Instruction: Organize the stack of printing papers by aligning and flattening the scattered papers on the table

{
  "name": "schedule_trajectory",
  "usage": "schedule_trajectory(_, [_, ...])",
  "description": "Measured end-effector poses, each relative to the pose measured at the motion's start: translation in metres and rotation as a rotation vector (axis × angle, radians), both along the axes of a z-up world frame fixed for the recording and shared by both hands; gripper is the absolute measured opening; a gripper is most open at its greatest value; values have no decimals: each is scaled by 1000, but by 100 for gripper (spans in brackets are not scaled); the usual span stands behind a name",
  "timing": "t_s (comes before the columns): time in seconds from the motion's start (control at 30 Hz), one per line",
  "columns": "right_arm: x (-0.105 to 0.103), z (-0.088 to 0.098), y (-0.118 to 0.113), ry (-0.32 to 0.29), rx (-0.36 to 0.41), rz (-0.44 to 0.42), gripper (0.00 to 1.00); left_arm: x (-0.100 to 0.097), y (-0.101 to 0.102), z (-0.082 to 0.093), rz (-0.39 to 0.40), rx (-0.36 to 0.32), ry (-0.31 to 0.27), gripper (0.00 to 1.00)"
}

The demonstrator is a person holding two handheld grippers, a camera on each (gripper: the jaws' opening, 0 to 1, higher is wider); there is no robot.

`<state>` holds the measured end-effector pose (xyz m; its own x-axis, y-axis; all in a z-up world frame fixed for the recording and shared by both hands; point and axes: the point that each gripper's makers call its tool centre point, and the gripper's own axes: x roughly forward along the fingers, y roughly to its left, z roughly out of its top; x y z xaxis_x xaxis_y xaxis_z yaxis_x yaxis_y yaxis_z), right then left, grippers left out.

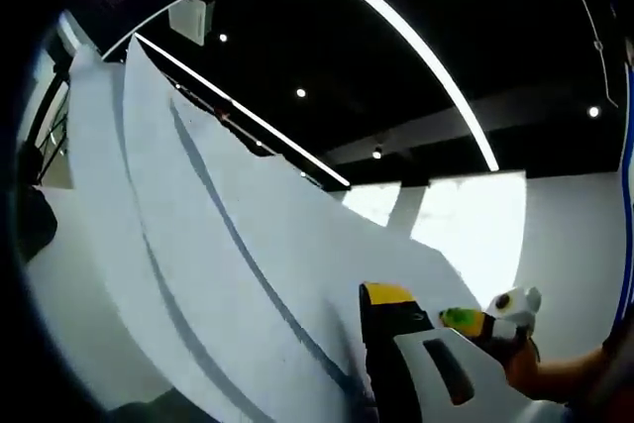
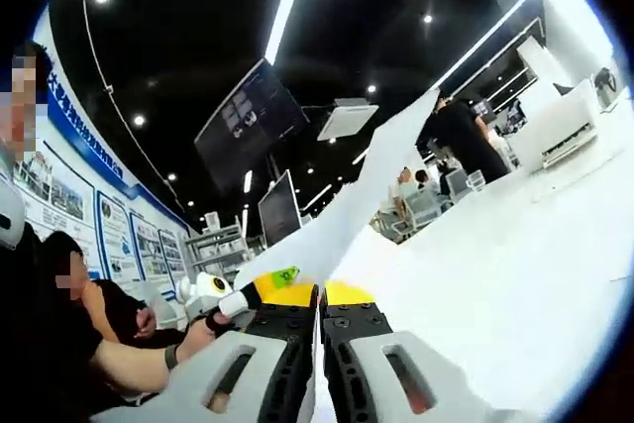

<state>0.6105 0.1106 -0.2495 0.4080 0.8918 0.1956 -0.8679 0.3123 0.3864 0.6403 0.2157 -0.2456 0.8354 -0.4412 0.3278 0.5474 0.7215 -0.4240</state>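
The stack of white printing papers (image 1: 228, 274) stands on edge and lifted, its sheets fanned with dark edge lines between them. In the left gripper view my left gripper (image 1: 362, 294) is shut on the stack's side; one yellow-tipped finger (image 1: 388, 296) presses the sheets and the other is hidden behind them. The right gripper (image 1: 495, 319) shows at the right, held in a hand. In the right gripper view the papers (image 2: 367, 195) rise edge-on from between the nearly touching jaws of my right gripper (image 2: 319, 294). The left gripper (image 2: 233, 299) sits just left of them.
A white table (image 2: 515, 274) stretches away on the right. The person holding the grippers, in black (image 2: 59, 344), is at the left. A hanging screen (image 2: 248, 121) and another person in black (image 2: 461, 136) are further back. A bright ceiling light strip (image 1: 426, 66) runs overhead.
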Motion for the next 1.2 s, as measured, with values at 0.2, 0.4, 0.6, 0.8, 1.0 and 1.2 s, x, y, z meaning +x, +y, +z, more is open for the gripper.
schedule_trajectory(0.2, [-5,-7,4,-1,-46,-41,0,0,0,0,1,3,0,20])
schedule_trajectory(0.4, [-5,-9,5,80,-3,-79,0,0,1,0,4,0,-1,20])
schedule_trajectory(0.6, [-15,-10,16,58,-25,-56,0,1,0,-1,4,12,0,20])
schedule_trajectory(0.8, [-14,-16,18,74,-50,-30,0,1,-2,-2,-2,26,5,19])
schedule_trajectory(1.0, [-14,-17,17,80,-54,-32,0,0,-1,-2,8,32,-3,16])
schedule_trajectory(1.2, [-15,-20,20,61,-81,-40,0,0,0,-2,24,59,-16,10])
